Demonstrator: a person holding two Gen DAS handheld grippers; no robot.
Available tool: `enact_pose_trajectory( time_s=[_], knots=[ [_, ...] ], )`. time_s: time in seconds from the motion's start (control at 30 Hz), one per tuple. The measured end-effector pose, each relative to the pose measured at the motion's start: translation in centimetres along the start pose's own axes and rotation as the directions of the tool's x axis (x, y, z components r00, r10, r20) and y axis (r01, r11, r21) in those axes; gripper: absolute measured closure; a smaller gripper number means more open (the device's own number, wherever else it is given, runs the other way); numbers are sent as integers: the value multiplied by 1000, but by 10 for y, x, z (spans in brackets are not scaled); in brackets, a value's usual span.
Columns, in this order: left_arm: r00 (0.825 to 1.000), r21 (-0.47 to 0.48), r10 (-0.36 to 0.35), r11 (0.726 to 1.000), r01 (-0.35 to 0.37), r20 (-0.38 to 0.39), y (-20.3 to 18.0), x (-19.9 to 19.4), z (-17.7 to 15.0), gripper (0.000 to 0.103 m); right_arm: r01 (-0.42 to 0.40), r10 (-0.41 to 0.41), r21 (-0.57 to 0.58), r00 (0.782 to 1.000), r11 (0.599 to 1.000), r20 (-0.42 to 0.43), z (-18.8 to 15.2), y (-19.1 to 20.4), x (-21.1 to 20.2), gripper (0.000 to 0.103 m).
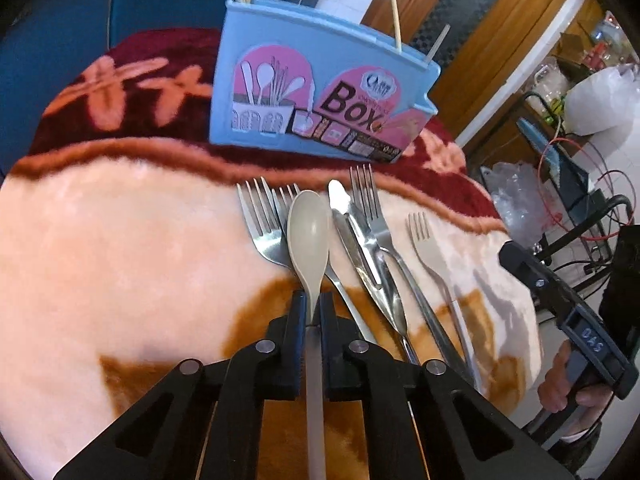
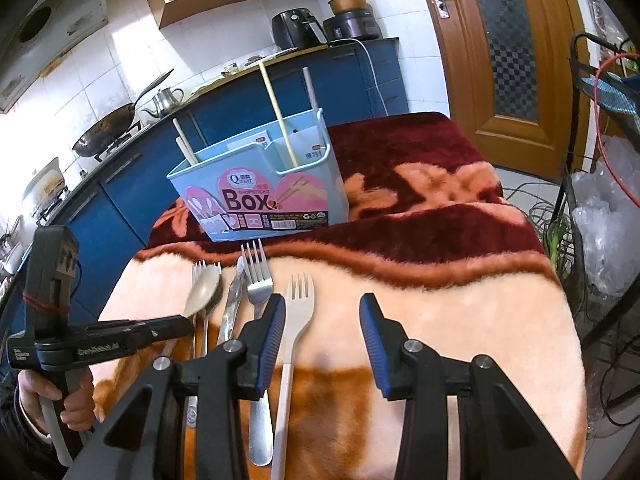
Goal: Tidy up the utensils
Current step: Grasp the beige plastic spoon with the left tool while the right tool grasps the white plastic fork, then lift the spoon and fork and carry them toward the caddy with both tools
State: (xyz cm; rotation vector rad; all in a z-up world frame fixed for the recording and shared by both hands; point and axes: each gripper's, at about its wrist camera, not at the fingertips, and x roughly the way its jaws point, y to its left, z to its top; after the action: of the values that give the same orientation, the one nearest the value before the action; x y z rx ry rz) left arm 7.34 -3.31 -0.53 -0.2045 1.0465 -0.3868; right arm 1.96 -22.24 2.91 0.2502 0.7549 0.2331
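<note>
My left gripper is shut on the handle of a beige spoon. The spoon's bowl lies over two metal forks. To the right lie a metal knife, another metal fork and a beige plastic fork. Behind them stands the blue chopsticks box with chopsticks in it. My right gripper is open and low over the blanket. The beige plastic fork lies just inside its left finger. In the right wrist view the spoon shows at the left gripper.
A plush blanket in peach, brown and maroon covers the table. A person's hand holds the left tool. A black wire rack with plastic bags stands to the right. Blue kitchen cabinets run behind the table.
</note>
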Motion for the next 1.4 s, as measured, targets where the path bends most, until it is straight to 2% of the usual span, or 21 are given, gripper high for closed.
enact_pose_trajectory(
  time_s=[0.17,0.37,0.7,0.9,1.03,1.13,1.23,1.3,1.4],
  knots=[
    [997,0,62,998,-63,45,15,-18,3,97,10,-11,-26,999,1000,-49,0,10,10,61],
    [991,-28,132,991,-132,-3,42,-16,4,97,6,-14,-62,991,998,-136,-2,20,24,61],
    [989,0,120,993,-120,-91,48,-6,11,95,12,-42,-110,961,994,-272,-4,28,48,61],
    [983,22,122,992,-120,-134,48,-1,19,94,27,-75,-151,944,988,-322,0,32,58,61],
    [980,36,116,993,-112,-164,48,2,24,94,17,-82,-174,924,985,-372,3,34,66,59],
    [981,48,111,993,-104,-160,49,3,24,94,34,-120,-232,922,972,-368,0,42,69,59],
    [984,46,103,994,-97,-142,50,3,24,94,51,-141,-259,928,965,-344,-2,46,69,66],
    [986,40,99,995,-94,-134,50,2,24,94,58,-139,-245,933,968,-331,-2,44,67,77],
    [990,21,81,997,-79,-115,51,1,22,95,51,-116,-205,941,977,-317,-1,38,65,84]
  ],
)
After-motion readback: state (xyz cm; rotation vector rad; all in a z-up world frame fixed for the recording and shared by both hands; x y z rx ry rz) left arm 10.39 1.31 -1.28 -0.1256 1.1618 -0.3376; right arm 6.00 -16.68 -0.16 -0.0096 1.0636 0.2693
